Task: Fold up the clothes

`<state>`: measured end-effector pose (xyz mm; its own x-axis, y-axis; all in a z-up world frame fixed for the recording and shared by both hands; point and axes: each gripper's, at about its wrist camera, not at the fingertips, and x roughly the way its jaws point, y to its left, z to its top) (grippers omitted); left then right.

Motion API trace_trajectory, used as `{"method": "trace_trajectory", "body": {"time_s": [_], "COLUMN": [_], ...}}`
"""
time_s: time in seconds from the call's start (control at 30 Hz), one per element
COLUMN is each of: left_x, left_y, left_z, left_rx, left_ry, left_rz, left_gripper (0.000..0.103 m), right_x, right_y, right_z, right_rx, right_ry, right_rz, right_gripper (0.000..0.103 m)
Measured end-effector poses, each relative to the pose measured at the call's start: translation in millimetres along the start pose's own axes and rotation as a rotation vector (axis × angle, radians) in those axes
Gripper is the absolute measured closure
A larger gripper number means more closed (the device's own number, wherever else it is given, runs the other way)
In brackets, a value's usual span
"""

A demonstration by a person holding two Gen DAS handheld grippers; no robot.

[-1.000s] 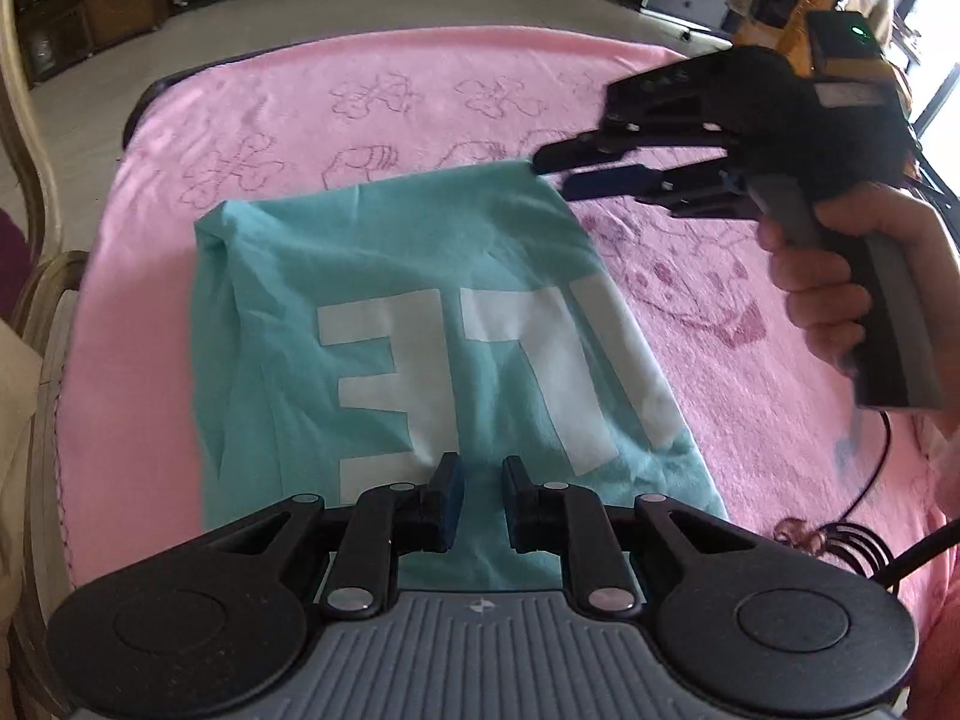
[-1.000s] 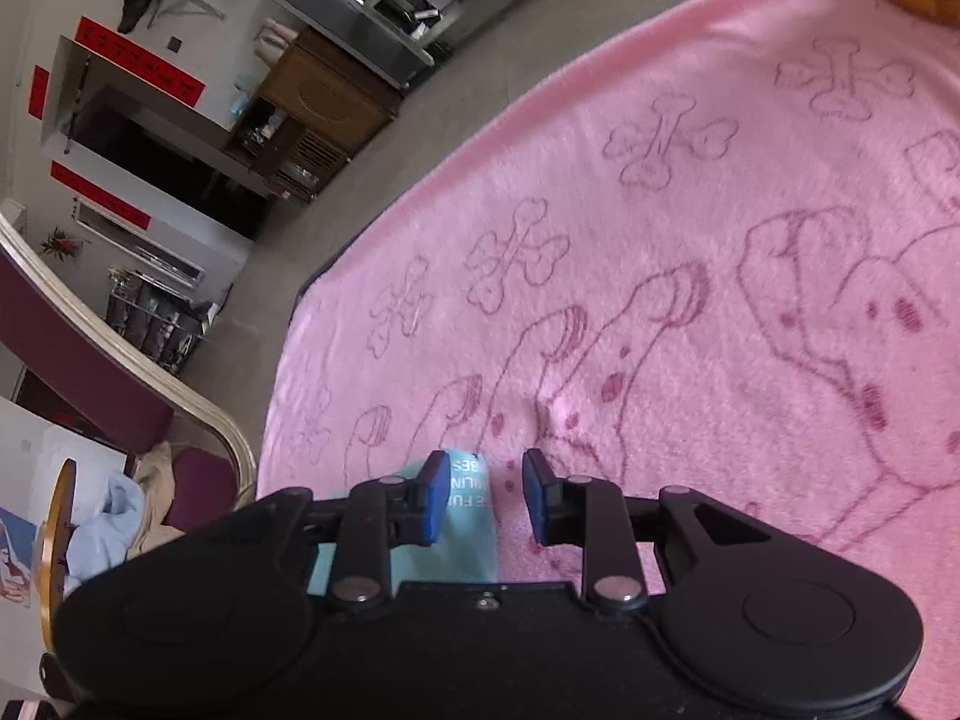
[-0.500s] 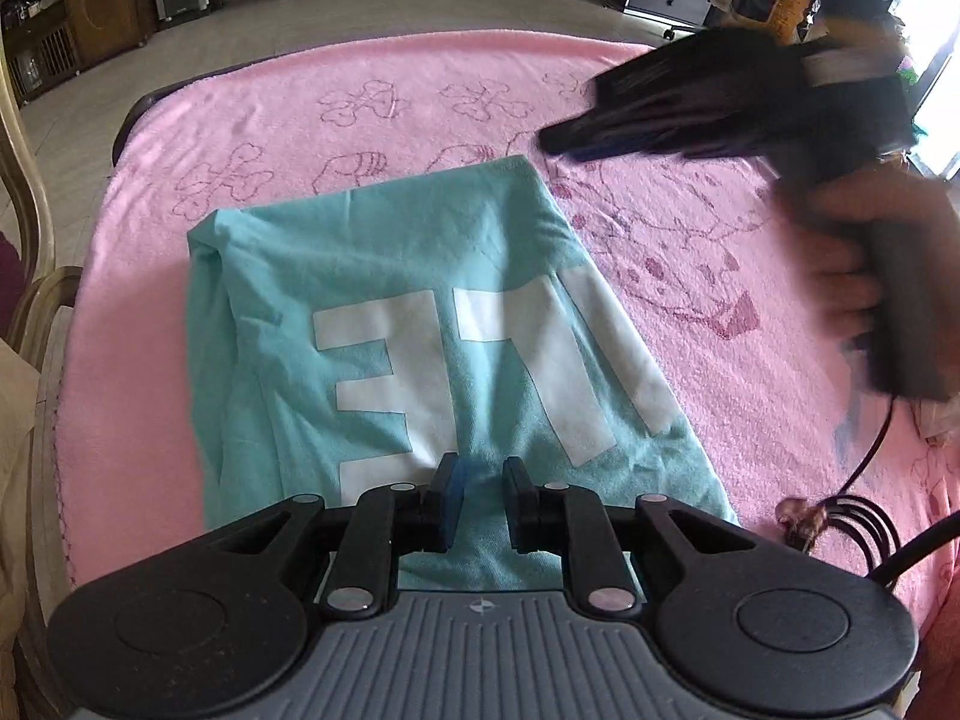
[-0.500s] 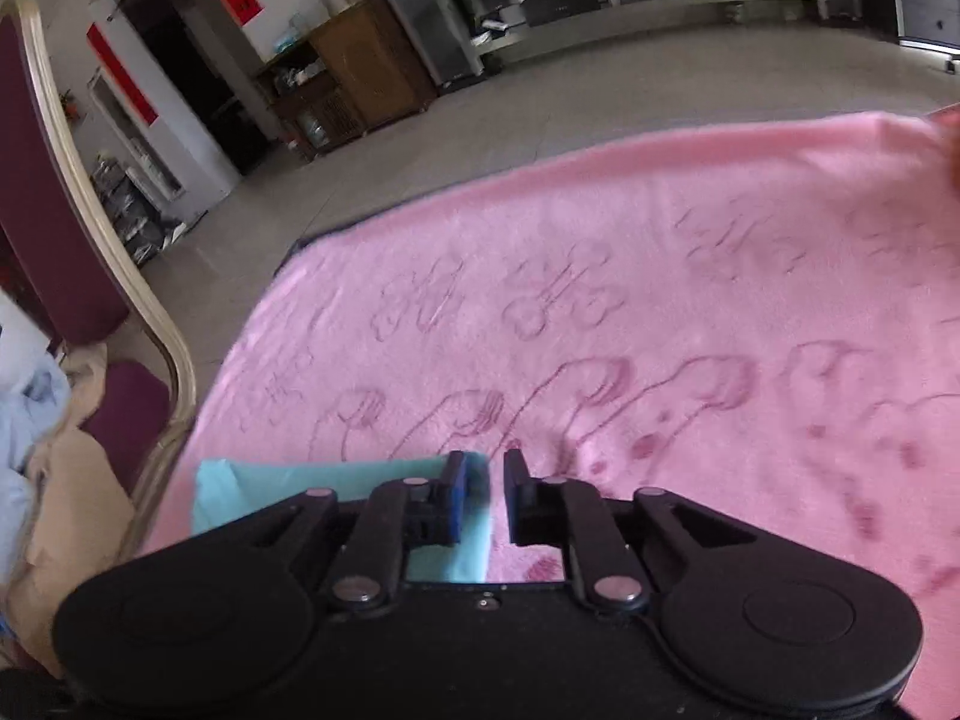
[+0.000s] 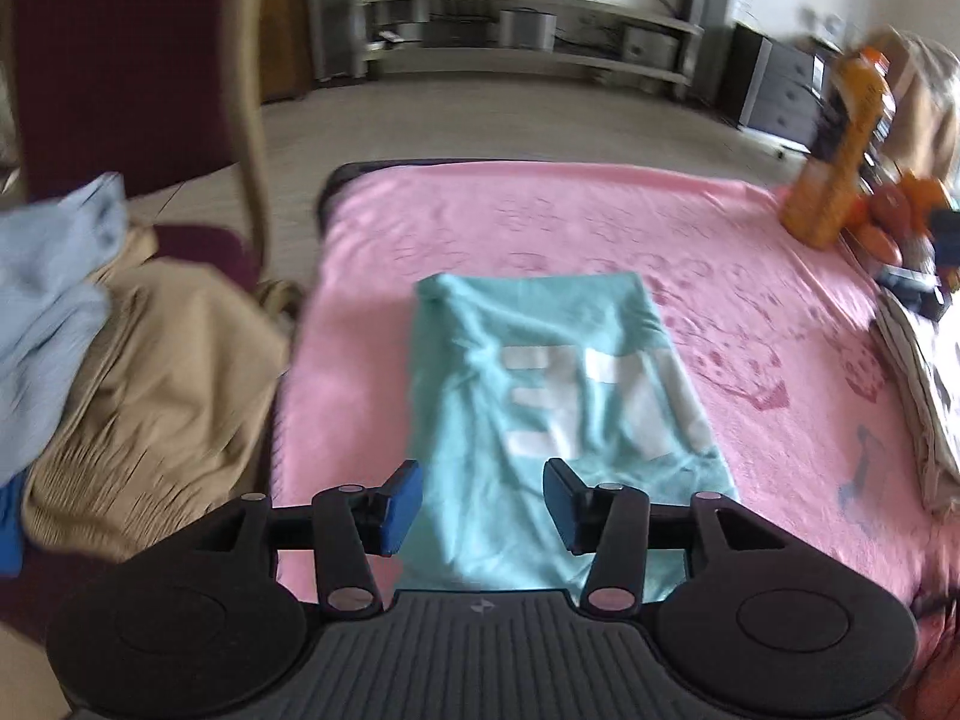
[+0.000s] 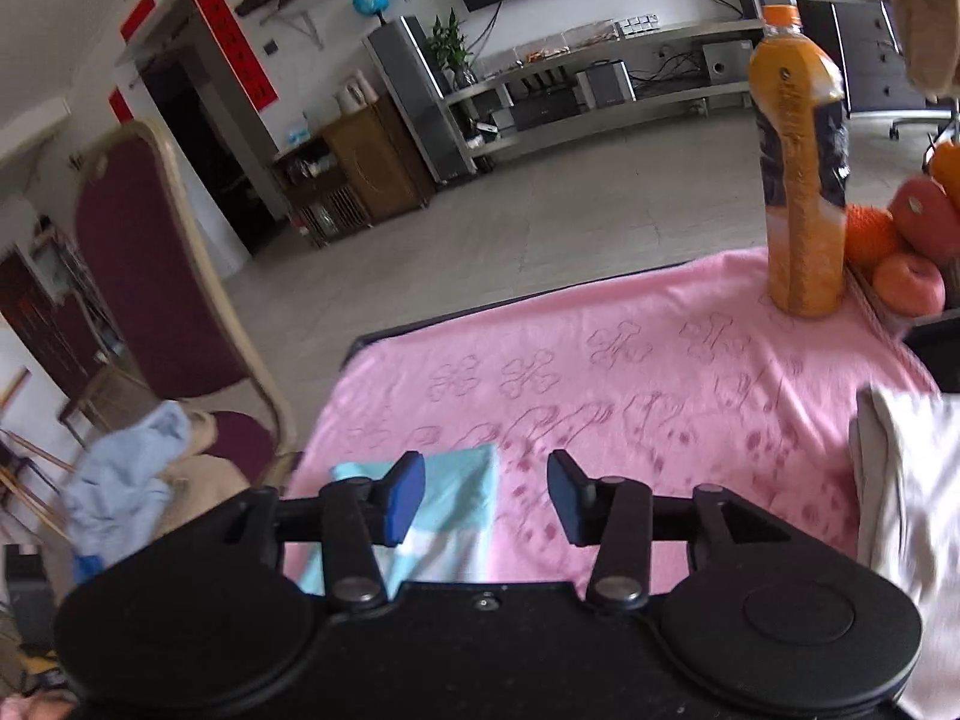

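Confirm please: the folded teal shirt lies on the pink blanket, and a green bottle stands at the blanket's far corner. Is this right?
Not quite: the bottle is orange, as the right wrist view shows. The folded teal shirt does lie on the pink blanket.

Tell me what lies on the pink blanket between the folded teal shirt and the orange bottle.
Nothing: in the right wrist view only bare pink blanket stretches from the folded teal shirt to the orange bottle.

The blanket (image 6: 690, 372) is fleecy pink cloth, matt and napped. The shirt (image 5: 540, 372) is smooth teal knit with flat white print. Each tool (image 5: 480, 507) (image 6: 486, 495) is matt black plastic — blue rubbery pads (image 6: 403, 498). The bottle (image 6: 801, 168) is glossy plastic.
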<state>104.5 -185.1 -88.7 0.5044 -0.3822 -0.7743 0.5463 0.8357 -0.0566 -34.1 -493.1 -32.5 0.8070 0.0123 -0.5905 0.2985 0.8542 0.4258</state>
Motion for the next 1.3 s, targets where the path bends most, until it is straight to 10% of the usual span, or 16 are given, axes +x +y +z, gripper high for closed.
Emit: {"method": "trace_trajectory", "body": {"time_s": [0.5,0.8,1.3], "left_x": [38,82,119], "left_y": [23,70,80], "left_z": [-17,6,10], "left_rx": [-0.153,-0.369,-0.447], "left_ry": [0.026,0.116,0.204], "left_rz": [0.048,-0.093,-0.252], "left_gripper": [0.042,0.048,0.053], "right_x": [71,131,169], "right_y": [-35,-33,-59], "right_z": [-54,-71,-79], "right_rx": [-0.012,0.113,0.273], "right_ry": [0.177,0.311,0.366], "right_rz": [-0.028,0.174,0.202], "right_gripper": [0.053,0.065,0.072]}}
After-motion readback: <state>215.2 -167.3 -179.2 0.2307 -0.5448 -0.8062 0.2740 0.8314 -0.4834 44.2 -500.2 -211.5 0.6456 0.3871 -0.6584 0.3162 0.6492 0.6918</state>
